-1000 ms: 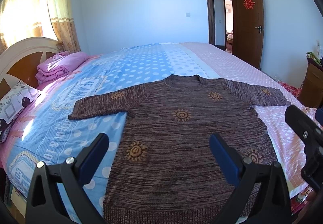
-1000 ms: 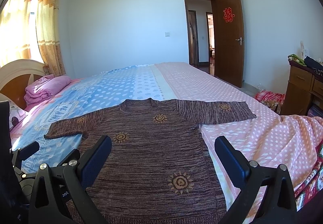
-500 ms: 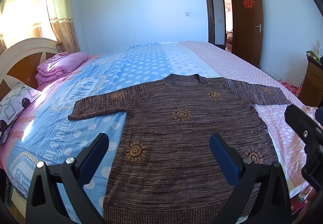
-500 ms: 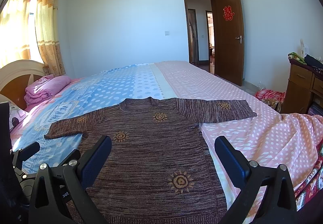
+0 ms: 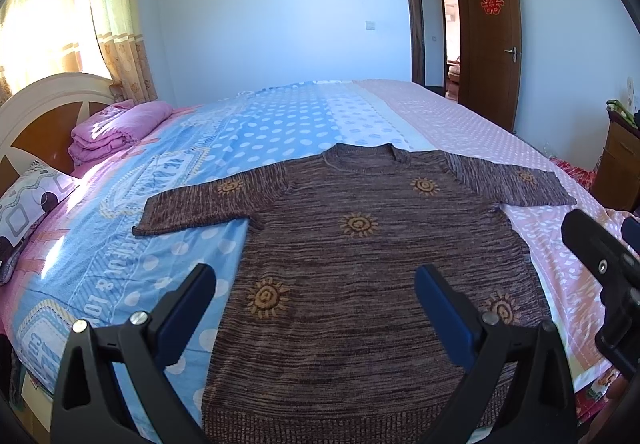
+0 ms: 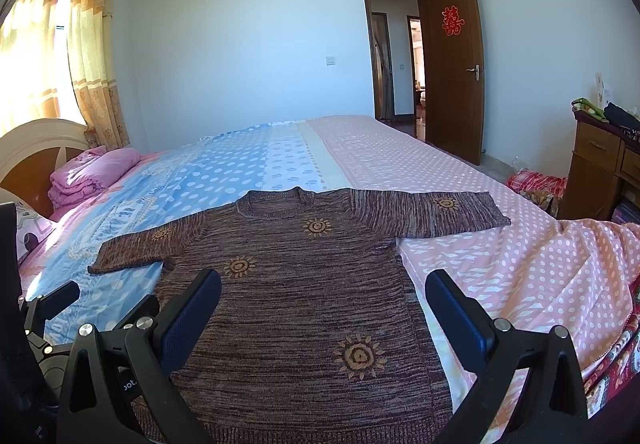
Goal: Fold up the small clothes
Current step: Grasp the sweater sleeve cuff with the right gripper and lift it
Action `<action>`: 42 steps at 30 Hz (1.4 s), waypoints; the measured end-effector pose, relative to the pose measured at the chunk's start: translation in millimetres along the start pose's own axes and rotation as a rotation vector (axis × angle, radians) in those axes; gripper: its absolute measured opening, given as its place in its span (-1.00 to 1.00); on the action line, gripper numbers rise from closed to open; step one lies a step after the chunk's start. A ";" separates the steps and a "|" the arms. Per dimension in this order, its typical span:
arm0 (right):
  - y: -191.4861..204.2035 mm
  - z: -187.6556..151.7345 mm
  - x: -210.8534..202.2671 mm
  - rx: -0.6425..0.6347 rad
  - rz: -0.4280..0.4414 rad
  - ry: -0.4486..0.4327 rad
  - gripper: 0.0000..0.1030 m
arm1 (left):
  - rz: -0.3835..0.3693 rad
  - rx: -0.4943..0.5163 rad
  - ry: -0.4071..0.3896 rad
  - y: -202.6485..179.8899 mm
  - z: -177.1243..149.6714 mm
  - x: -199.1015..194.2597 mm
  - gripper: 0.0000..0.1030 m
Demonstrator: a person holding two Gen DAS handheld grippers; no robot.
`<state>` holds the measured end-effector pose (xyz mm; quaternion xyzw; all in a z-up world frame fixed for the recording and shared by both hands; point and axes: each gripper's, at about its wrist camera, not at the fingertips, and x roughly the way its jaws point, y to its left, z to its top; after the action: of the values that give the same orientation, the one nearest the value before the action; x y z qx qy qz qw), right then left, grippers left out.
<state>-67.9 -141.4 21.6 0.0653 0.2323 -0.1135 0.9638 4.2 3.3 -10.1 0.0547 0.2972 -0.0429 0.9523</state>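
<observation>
Left gripper [image 5: 316, 284] spread wide, nothing between the fingers, held above the near edge of the bed [image 5: 120, 244] over the sweater's lower left part. Right gripper [image 6: 322, 292] equally wide and empty, above the hem on the right side; the two sit side by side, each showing at the edge of the other's view.

Sweater [image 5: 360, 264]: brown knit with orange sun motifs, flat and face-up, hem at the near edge of the bed, neckline pointing to the far edge. Both short sleeves spread outward, left one on the blue part of the cover, right one on the pink part. Unfolded.

Bed cover is blue with white dots on the left, pink with white dots on the right, a pale strip between them. A patterned pillow [image 5: 24, 208] lies at the left edge by the headboard [image 5: 44, 104]; a folded pink blanket [image 5: 116, 128] sits just beyond it, also against the headboard.

Right of the bed: wooden dresser [image 6: 600, 164] with stuff piled on top, red patterned fabric [image 6: 536, 180] on the floor beside it.

Far side: yellow curtain [image 5: 116, 24] with sun coming through behind the headboard, plain pale-blue wall with a switch plate [image 6: 331, 61], brown door [image 6: 454, 64] standing open, red paper decoration on it.
</observation>
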 end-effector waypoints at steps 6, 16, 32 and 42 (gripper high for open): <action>-0.2 -0.4 0.3 0.000 -0.001 0.001 0.98 | 0.001 0.003 0.001 -1.2 -1.0 1.1 0.98; -0.5 -1.8 2.3 0.000 0.003 0.009 0.98 | 0.000 0.002 0.009 -3.4 -2.5 2.1 0.98; -52.2 -11.3 53.1 0.126 -0.019 0.095 0.98 | -0.064 0.012 0.093 -1.8 -2.0 58.4 0.99; -178.3 36.1 108.5 0.340 -0.140 0.114 0.63 | -0.005 0.020 0.139 21.4 33.3 132.9 0.99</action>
<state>-2.7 -340.5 -9.9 0.2170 0.2679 -0.2140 0.9140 134.2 13.7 -57.1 0.0662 0.3624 -0.0444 0.9286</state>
